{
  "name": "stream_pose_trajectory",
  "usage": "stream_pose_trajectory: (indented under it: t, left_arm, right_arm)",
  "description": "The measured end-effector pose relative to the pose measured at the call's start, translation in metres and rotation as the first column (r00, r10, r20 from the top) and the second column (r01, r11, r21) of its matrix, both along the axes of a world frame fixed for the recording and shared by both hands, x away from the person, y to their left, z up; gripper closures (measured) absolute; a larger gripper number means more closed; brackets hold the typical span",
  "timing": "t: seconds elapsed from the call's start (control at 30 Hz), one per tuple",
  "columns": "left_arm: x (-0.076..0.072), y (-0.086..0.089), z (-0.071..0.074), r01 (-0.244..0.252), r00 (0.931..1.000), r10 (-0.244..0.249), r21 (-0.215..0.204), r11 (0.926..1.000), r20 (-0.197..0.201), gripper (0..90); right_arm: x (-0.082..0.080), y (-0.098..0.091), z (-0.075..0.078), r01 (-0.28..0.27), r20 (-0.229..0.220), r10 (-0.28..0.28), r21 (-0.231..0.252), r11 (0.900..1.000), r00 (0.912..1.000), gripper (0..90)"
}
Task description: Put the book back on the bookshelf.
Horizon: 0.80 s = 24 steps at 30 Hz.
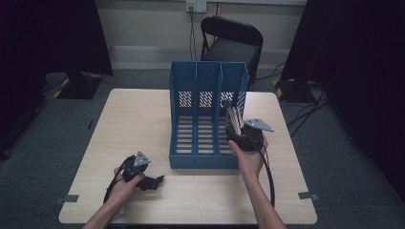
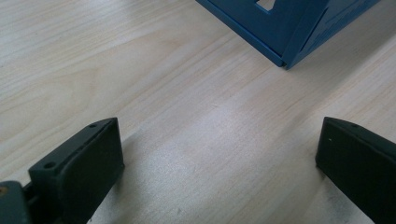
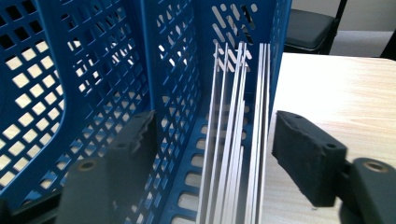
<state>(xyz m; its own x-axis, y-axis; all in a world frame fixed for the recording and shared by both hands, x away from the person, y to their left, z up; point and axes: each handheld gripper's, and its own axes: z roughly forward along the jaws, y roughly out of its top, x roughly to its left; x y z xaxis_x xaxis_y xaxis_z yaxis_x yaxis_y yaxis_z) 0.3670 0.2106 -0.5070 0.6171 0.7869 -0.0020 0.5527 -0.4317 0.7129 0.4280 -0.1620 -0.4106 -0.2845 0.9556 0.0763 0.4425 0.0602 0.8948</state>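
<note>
The right gripper (image 3: 212,154), fingers apart, straddles thin white sheets (image 3: 233,140), seemingly untouched, standing in the blue file rack's (image 1: 206,119) rightmost slot. The left gripper (image 1: 154,181) rests open on the bench (image 1: 138,119).

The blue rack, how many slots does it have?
3. The blue rack has a left slot, a middle slot and a right slot, which holds thin sheets.
</note>
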Motion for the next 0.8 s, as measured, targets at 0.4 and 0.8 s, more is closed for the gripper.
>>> stream_pose_trajectory:
  t: [0.4,0.8]
  left_arm:
    - [0.0,0.0,0.0,0.0,1.0,0.0,0.0,1.0,0.0,0.2]
    - [0.0,0.0,0.0,0.001,1.0,-0.001,-0.001,1.0,-0.001,0.1]
  right_arm:
    - [-0.013,-0.01,0.003,-0.092,-0.012,0.093,0.038,0.995,0.9956,17.3]
    - [-0.032,-0.033,0.009,-0.158,-0.02,0.159,0.069,0.9851,0.987,13.9]
